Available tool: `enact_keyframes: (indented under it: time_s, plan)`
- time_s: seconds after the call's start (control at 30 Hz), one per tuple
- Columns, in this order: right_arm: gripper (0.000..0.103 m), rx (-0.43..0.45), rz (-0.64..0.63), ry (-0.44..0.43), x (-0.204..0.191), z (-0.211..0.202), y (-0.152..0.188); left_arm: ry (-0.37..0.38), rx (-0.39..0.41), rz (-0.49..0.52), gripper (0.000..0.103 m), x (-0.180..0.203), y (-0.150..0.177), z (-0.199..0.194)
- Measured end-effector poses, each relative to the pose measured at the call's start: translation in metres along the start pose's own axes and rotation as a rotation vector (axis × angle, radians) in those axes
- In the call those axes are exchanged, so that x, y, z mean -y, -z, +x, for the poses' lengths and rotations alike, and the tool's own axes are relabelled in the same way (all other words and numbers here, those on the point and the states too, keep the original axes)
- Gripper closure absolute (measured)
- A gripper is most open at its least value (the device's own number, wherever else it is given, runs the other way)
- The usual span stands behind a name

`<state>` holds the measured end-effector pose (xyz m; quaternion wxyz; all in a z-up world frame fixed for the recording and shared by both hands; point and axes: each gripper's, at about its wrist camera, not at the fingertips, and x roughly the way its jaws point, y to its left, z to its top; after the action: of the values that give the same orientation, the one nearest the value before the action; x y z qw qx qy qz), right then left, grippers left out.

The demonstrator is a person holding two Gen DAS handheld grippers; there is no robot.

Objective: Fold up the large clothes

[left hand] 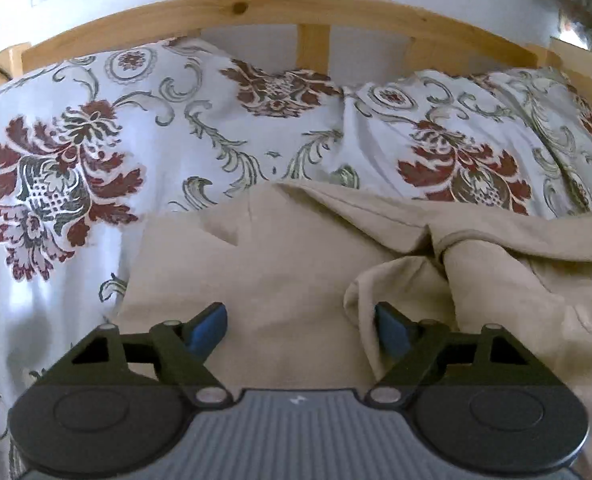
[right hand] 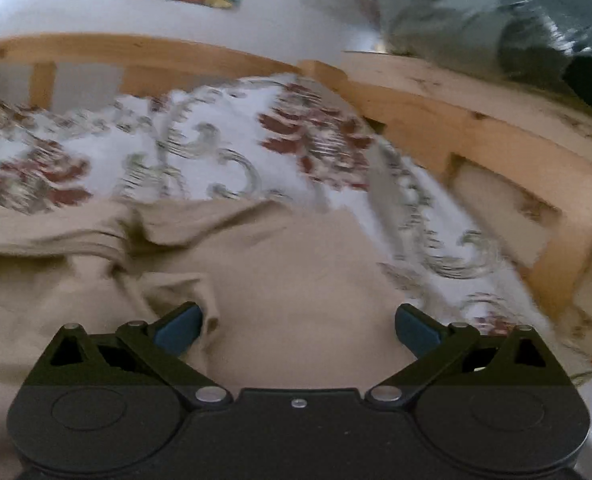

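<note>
- Left wrist view: the left claw (left hand: 300, 330) hangs low over a beige garment (left hand: 280, 264) that lies spread on a bed. Its blue pads (left hand: 208, 330) stand wide apart with only flat cloth below them, so it is released and grasps nothing.
- A rumpled fold of the garment rises just beside the pad at 3 o'clock; whether it touches that pad I cannot tell.
- The garment fills the middle and the 3 to 5 o'clock part of the view, with a collar-like edge at 2 o'clock.
- A white bedspread (left hand: 168, 128) with red flowers and grey-green scrolls covers the bed from 9 to 1 o'clock, bunched over pillows.
- A pale wooden headboard (left hand: 256, 10) runs across at 12 o'clock, against a white wall.
- Right wrist view, blurred: the right claw (right hand: 297, 330) also stands wide apart over the garment (right hand: 303, 272), released, nothing between its pads (right hand: 178, 330).
- A small bunched fold sits just beside the pad at 9 o'clock.
- The bedspread (right hand: 216, 152) shows from 10 to 3 o'clock beyond the garment.
- The wooden bed frame (right hand: 475, 132) slants along 2 to 4 o'clock, with a grey-green bundle (right hand: 475, 12) on top at 1 o'clock.
</note>
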<state>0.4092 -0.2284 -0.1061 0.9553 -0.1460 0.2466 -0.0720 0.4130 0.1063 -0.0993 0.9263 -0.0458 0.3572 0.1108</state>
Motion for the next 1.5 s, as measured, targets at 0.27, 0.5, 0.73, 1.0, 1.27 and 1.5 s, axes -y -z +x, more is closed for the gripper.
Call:
enact_keyframes:
  time_s: [0.27, 0.5, 0.73, 1.0, 1.27, 1.5]
  plan:
    - [0.003, -0.013, 0.056, 0.073, 0.014, -0.001, 0.007, -0.004, 0.020, -0.042, 0.018, -0.006, -0.005, -0.009]
    - [0.001, 0.081, 0.051, -0.079, 0.003, -0.017, -0.010, 0.159, 0.249, 0.011, 0.013, 0.017, -0.028, -0.034]
    - [0.001, -0.016, 0.026, -0.019, 0.001, 0.005, -0.001, 0.042, 0.163, 0.113, 0.012, 0.046, -0.022, 0.004]
    - [0.001, 0.093, 0.049, -0.074, 0.006, -0.027, -0.029, 0.167, 0.226, -0.044, 0.011, 0.023, -0.031, -0.017]
    - [0.001, 0.055, -0.071, -0.247, -0.057, 0.002, -0.035, 0.074, 0.166, 0.136, 0.007, 0.067, -0.015, 0.010]
    - [0.001, 0.059, -0.092, -0.235, -0.064, 0.005, -0.019, 0.162, 0.141, 0.069, 0.002, 0.044, -0.017, 0.020]
